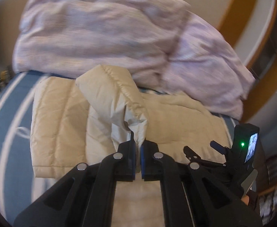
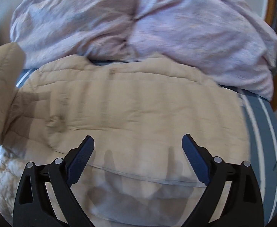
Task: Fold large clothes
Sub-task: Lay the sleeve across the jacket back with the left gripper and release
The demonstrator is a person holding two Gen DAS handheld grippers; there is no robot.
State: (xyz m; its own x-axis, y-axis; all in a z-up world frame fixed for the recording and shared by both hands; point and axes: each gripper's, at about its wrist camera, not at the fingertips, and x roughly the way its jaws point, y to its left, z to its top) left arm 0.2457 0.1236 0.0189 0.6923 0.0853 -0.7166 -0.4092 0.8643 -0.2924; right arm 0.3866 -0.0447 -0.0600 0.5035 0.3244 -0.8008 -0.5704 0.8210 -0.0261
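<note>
A beige quilted puffer jacket lies spread on a blue bed cover. My left gripper is shut on a fold of the jacket's edge, near a dark zipper pull, and lifts that part up and over the body. In the right wrist view the same jacket fills the middle, with a lifted sleeve part at the far left. My right gripper is open and empty, hovering just above the jacket's near hem. The right gripper also shows in the left wrist view at the right.
A crumpled lilac duvet lies piled behind the jacket; it also shows in the right wrist view. The blue bed cover with white stripes shows on both sides. A wooden door frame stands at the back right.
</note>
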